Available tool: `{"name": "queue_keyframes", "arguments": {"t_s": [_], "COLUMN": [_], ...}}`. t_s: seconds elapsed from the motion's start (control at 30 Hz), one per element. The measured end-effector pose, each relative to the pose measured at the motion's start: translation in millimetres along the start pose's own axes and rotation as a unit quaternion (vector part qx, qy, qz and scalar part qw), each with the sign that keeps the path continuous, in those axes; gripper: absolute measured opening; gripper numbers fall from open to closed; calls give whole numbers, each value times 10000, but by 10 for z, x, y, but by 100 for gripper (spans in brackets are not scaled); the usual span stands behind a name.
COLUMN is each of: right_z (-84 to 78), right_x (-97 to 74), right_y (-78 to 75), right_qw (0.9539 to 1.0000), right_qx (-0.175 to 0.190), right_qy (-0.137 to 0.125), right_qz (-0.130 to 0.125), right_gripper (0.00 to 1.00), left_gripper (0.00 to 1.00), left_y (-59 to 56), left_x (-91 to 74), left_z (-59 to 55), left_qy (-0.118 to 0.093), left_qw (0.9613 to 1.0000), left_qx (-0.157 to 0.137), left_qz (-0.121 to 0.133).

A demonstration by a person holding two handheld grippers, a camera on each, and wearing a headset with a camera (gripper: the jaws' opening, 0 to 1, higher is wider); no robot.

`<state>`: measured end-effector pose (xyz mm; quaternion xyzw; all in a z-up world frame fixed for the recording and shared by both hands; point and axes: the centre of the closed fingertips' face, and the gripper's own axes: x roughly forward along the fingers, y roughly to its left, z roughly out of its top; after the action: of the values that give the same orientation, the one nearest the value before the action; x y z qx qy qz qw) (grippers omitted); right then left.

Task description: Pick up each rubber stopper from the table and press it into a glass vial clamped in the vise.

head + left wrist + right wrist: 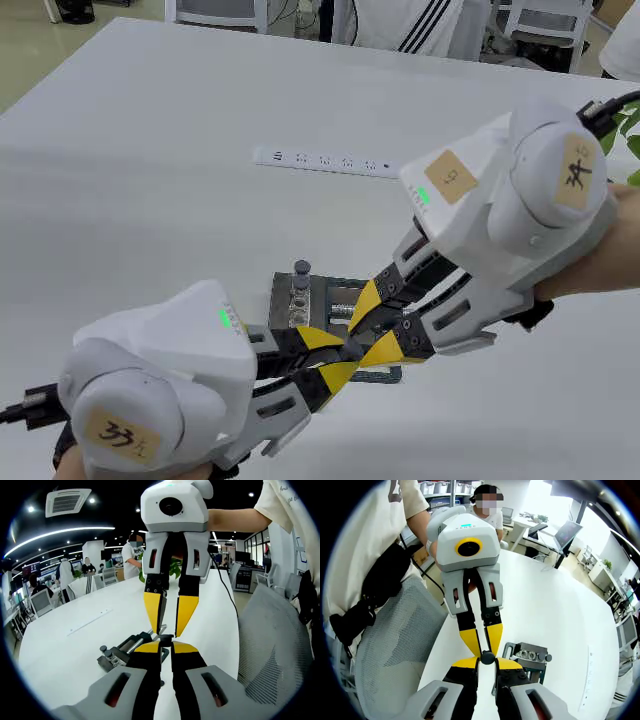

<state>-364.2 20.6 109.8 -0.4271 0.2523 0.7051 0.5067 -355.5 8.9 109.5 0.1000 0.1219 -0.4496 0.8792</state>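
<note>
Vise (328,292): sits on the white table (150,200), under the spot where the two pairs of jaws meet; it clamps a short row of glass vials (298,293).
Vial contents: the vial at the far end of the row wears a dark capped stopper (302,267); the ones next to it look open-mouthed and clear.
Rubber stopper (487,656): a small dark round piece up in the air over the table, just beside the vise in the right gripper view, at the point where all four jaw tips come together.
Right gripper (488,661): jaws narrow, with the stopper sitting in the gap at their tips.
Left gripper (167,645): jaws narrow, tips facing the right gripper's and touching the stopper from the other side.
Hard to make out: which pair really carries the stopper cannot be told. In the head view the crossed yellow-and-black jaws cover it and hide the near part of the vise. The number of vials is unclear.
Elsewhere: a white power strip (325,160) lies farther back on the table, well apart from the vise.
</note>
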Motion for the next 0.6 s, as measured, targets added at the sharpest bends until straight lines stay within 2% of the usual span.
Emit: {"name": "queue_keyframes", "arguments": {"t_s": [0.3,0.6], "right_z": [-5,21], "right_x": [-10,-15], "right_y": [-26,-3], "right_qw": [10000,9999], "right_qx": [39,99], "right_qy": [-14,-107], "right_qz": [13,77], "right_gripper": [9,8], "left_gripper": [3,3], "left_y": [-3,4], "left_x": [-12,-31], "left_z": [24,41], "left_qy": [-87,-215], "left_qw": [9999,9997], "left_qx": [113,61], "left_qz": [-32,-63]}}
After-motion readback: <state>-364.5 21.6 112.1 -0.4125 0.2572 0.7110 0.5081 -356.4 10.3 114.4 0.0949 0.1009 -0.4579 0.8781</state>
